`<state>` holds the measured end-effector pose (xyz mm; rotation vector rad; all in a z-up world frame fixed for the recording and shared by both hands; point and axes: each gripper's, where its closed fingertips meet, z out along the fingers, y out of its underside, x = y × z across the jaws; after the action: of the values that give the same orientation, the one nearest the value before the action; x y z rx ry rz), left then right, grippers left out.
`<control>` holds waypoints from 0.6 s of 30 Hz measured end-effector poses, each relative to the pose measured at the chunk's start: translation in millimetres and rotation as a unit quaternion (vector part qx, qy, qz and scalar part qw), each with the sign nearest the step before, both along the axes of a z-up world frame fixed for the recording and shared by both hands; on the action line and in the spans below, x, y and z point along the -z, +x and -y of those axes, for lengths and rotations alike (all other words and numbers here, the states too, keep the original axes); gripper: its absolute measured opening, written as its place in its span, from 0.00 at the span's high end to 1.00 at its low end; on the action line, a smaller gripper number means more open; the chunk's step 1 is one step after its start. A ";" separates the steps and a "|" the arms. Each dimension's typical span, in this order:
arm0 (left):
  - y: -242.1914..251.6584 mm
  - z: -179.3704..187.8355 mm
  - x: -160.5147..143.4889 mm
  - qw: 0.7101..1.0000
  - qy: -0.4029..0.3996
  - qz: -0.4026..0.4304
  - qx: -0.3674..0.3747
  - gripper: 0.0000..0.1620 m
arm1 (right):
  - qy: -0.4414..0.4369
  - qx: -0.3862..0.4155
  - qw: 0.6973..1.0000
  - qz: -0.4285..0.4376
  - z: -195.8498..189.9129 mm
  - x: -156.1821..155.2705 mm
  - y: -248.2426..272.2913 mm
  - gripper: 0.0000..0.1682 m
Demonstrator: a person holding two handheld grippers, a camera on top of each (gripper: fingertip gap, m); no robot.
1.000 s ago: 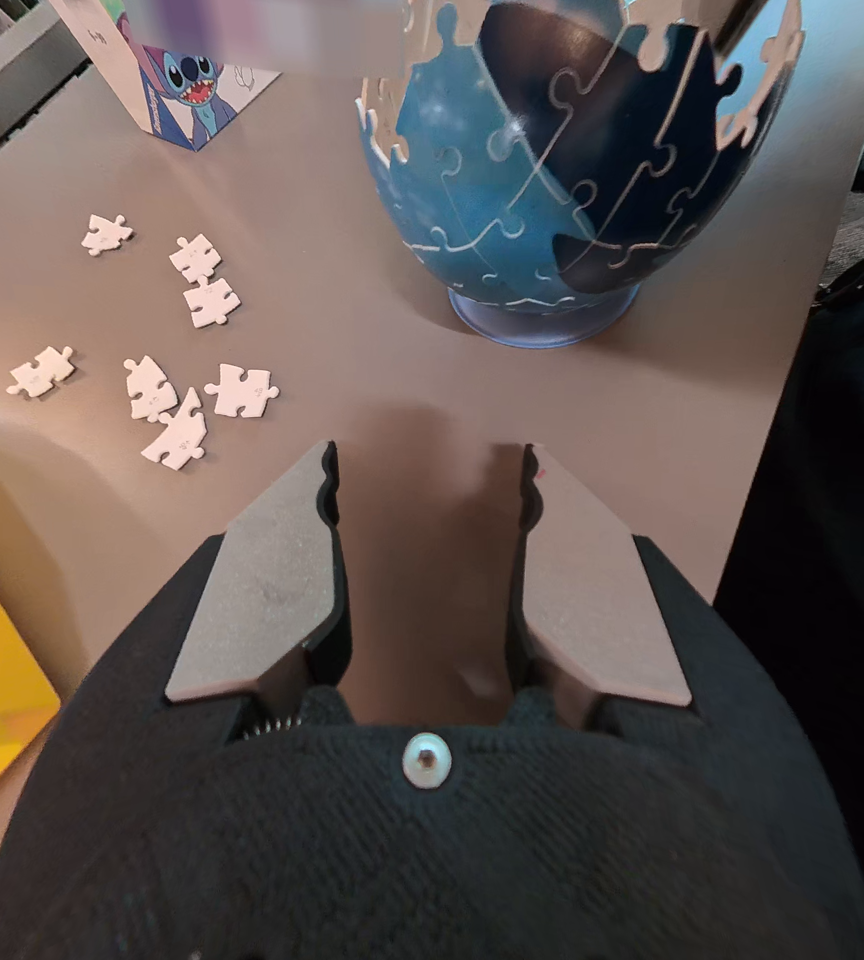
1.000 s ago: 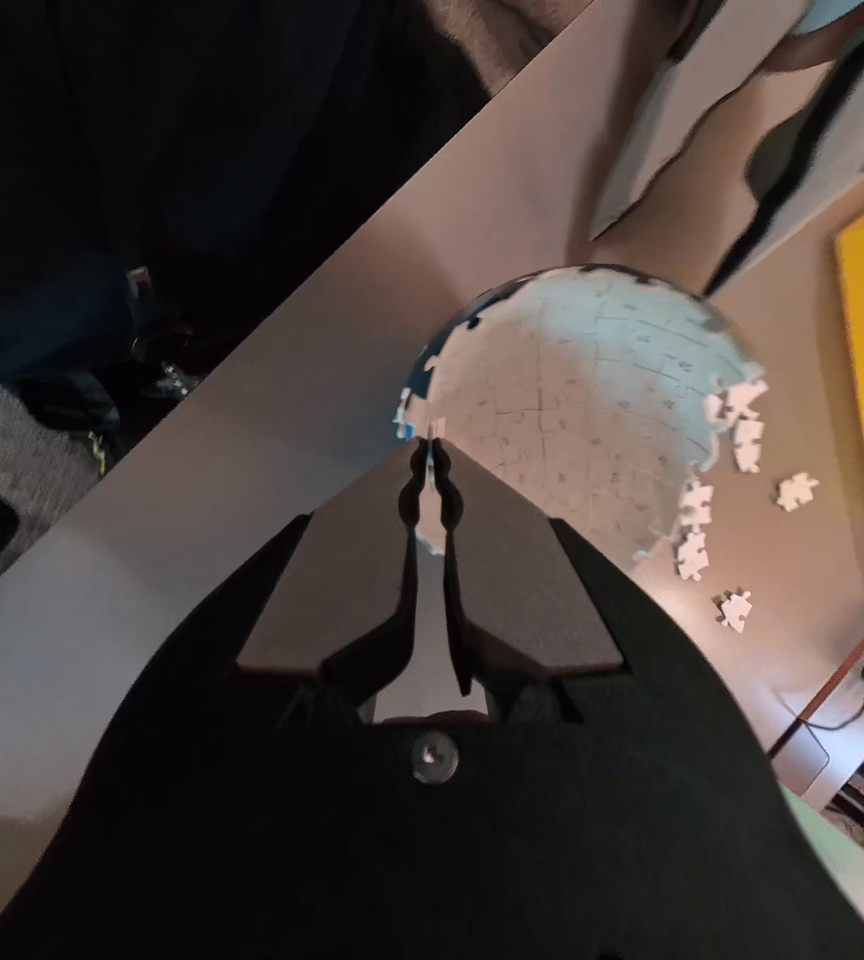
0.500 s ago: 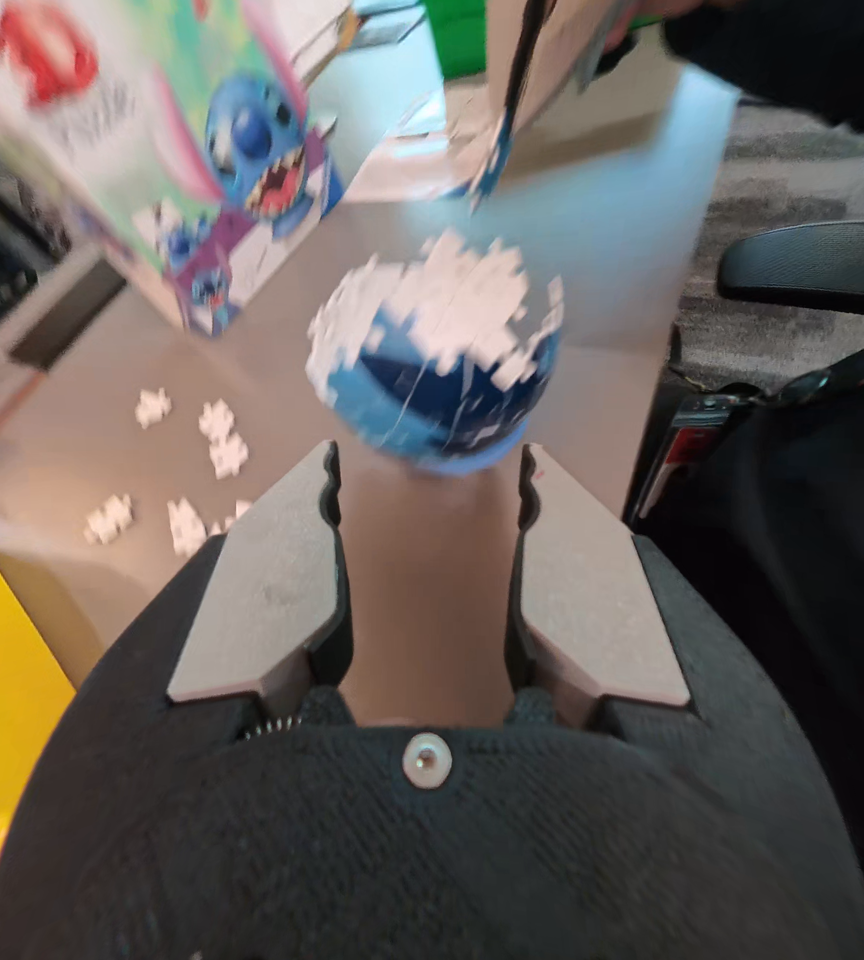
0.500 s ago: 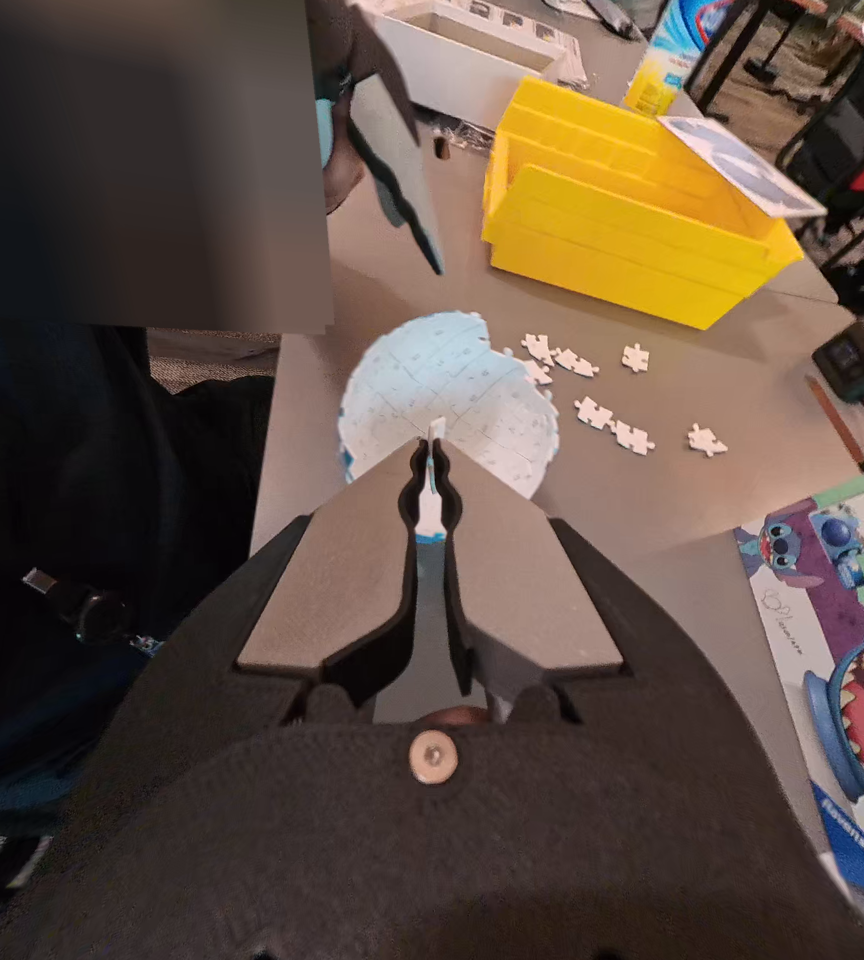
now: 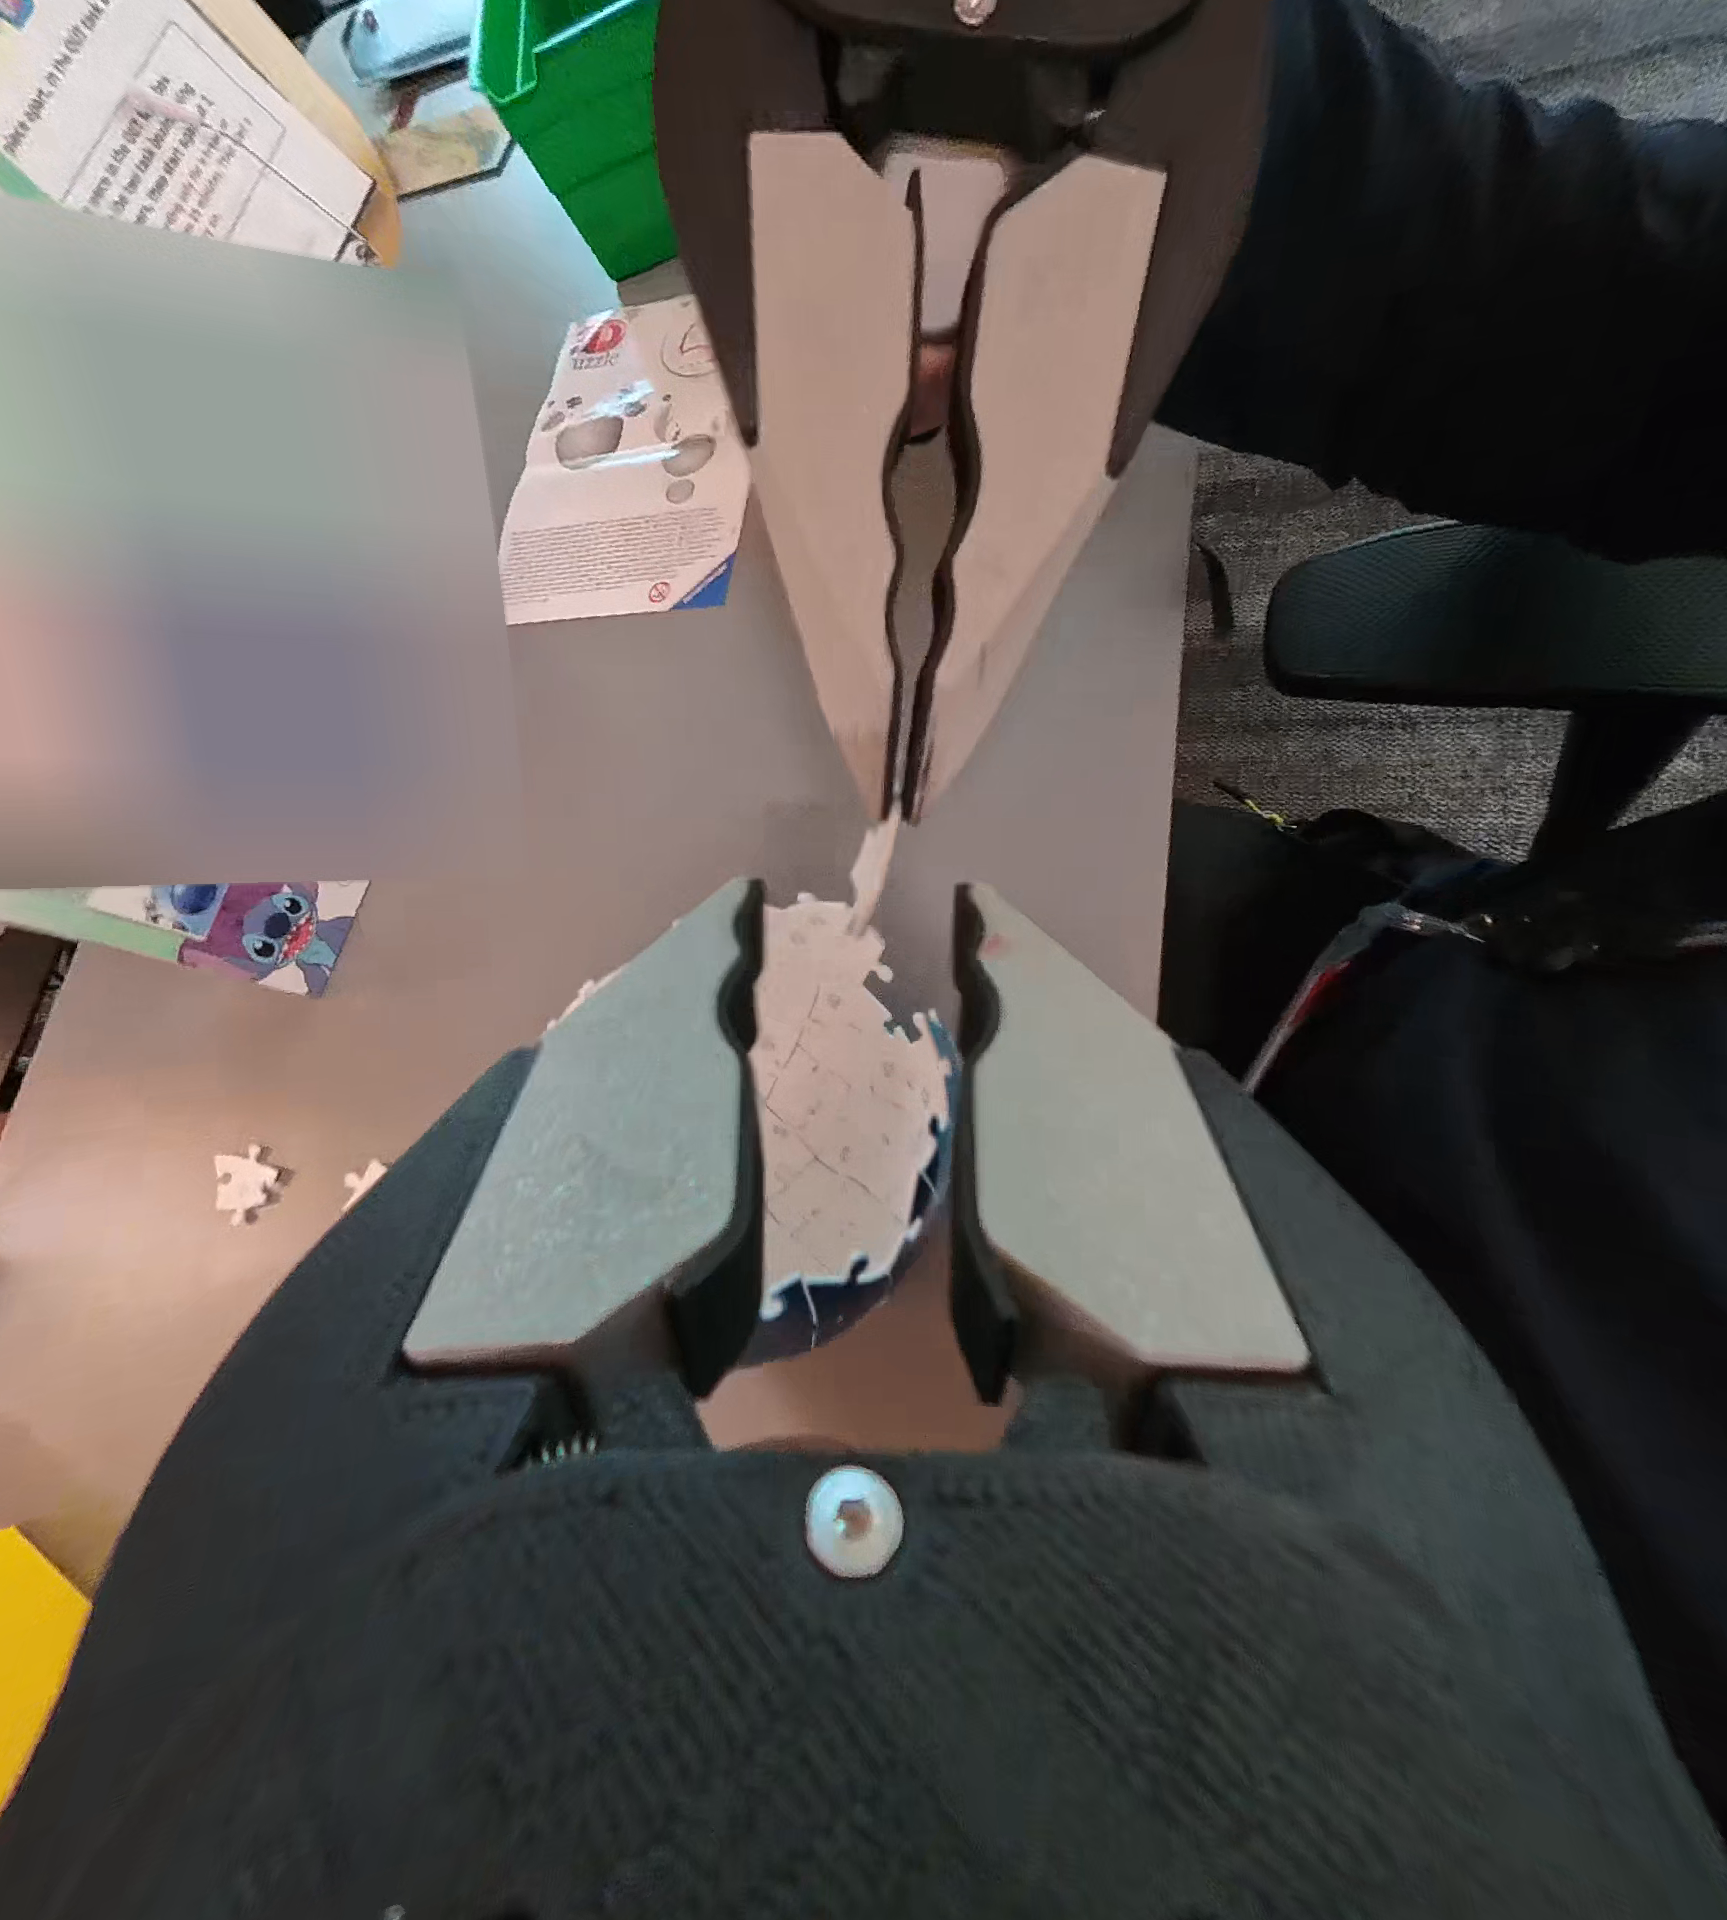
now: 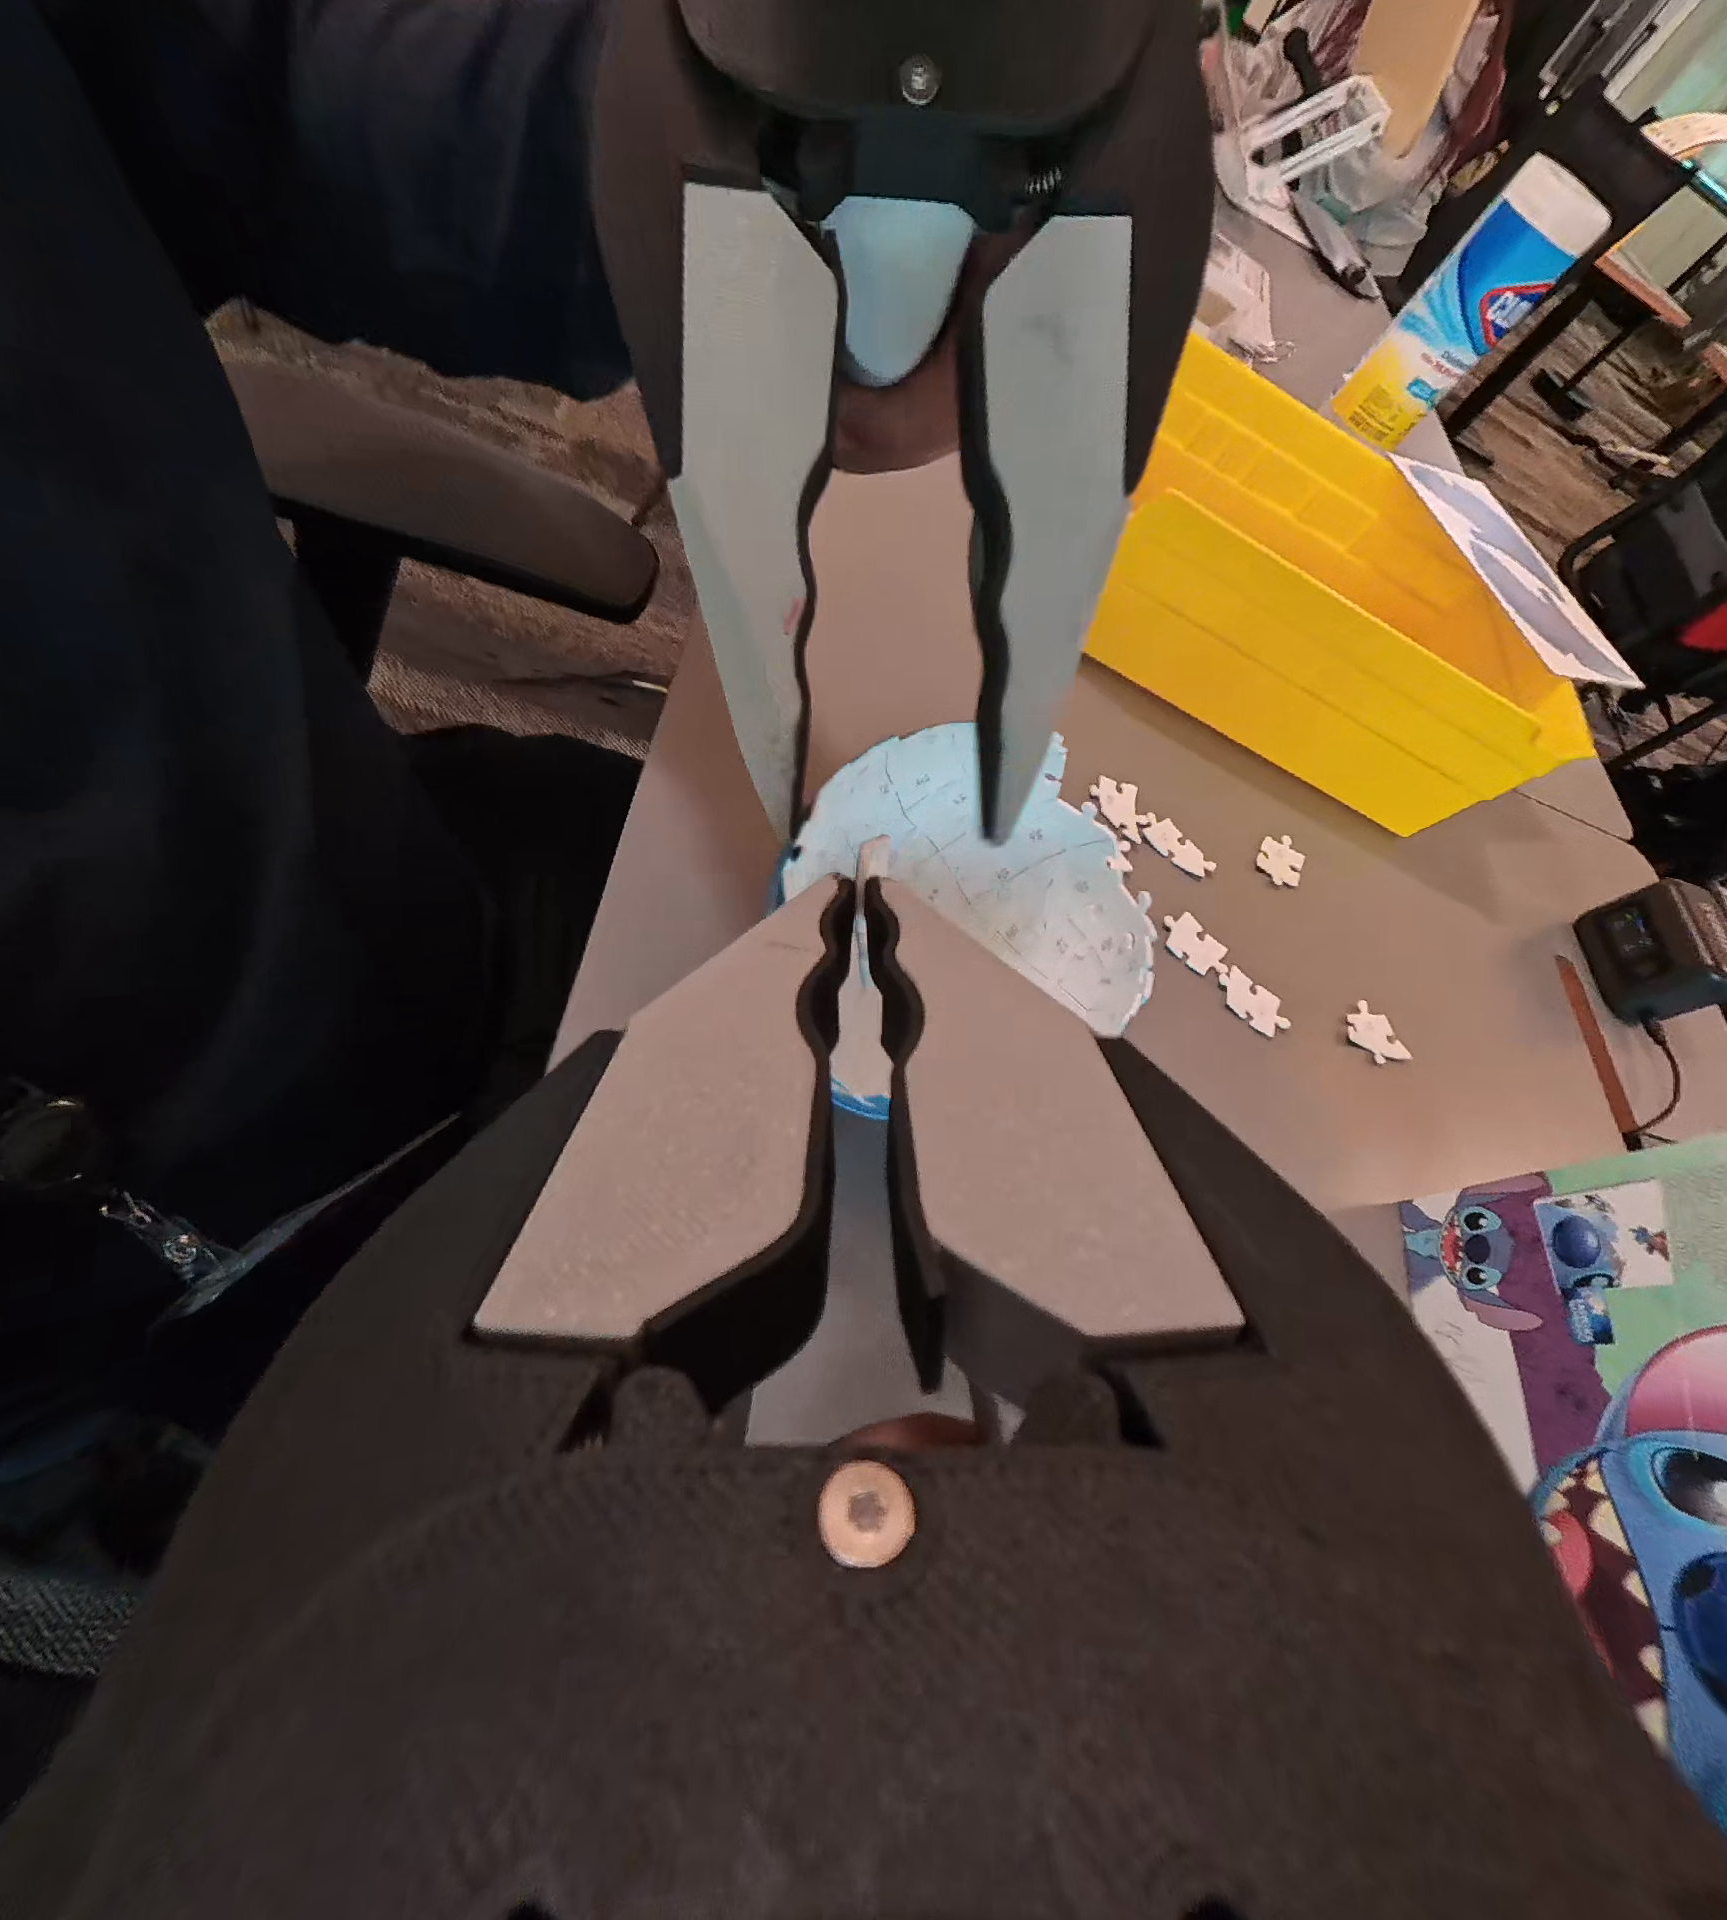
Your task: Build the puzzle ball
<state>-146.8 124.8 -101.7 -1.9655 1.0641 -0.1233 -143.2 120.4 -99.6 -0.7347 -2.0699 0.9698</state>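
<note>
The partly built puzzle ball [image 5: 838, 1091] is an open shell, white inside and blue outside, standing near the table's edge. It also shows in the right wrist view [image 6: 1004, 894]. My right gripper [image 6: 860, 885] is shut on a white puzzle piece [image 6: 871, 854] and holds it just above the shell's rim. In the left wrist view the right gripper [image 5: 896, 812] points down with the piece [image 5: 874, 873] hanging from its tip. My left gripper [image 5: 859, 904] is open and empty above the ball, facing the right one [image 6: 890, 826].
Several loose white pieces [image 6: 1197, 940] lie right of the ball; one shows in the left wrist view [image 5: 246, 1179]. A yellow bin [image 6: 1306, 644], the puzzle box [image 6: 1617, 1351], a leaflet [image 5: 620, 478], a green bin [image 5: 578, 125] and a chair armrest [image 5: 1513, 613] surround the work area. The grippers are tip to tip, or close to it.
My left gripper has risen from table level beside the ball to above it. My right gripper has swung round to face it, still holding the piece over the shell.
</note>
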 end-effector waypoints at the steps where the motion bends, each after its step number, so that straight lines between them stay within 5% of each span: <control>1: 3.8 -1.1 1.9 1.000 -0.004 -0.004 0.005 0.84 | 0.006 0.004 1.000 0.001 -0.7 0.2 -1.2 1.00; 6: 5.0 -11.5 15.7 0.999 -0.014 -0.027 -0.010 1.00 | 0.003 0.011 1.000 -0.003 -3.8 -3.7 -6.2 1.00; 18: 0.5 -23.5 1.7 0.996 0.000 0.085 -0.013 1.00 | -0.106 0.010 0.994 -0.023 -27.0 -4.6 -7.2 0.96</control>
<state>-146.4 148.3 -103.4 -1.9311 0.9263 -0.2722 -150.4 147.4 -95.0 -0.8314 -1.9350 1.1964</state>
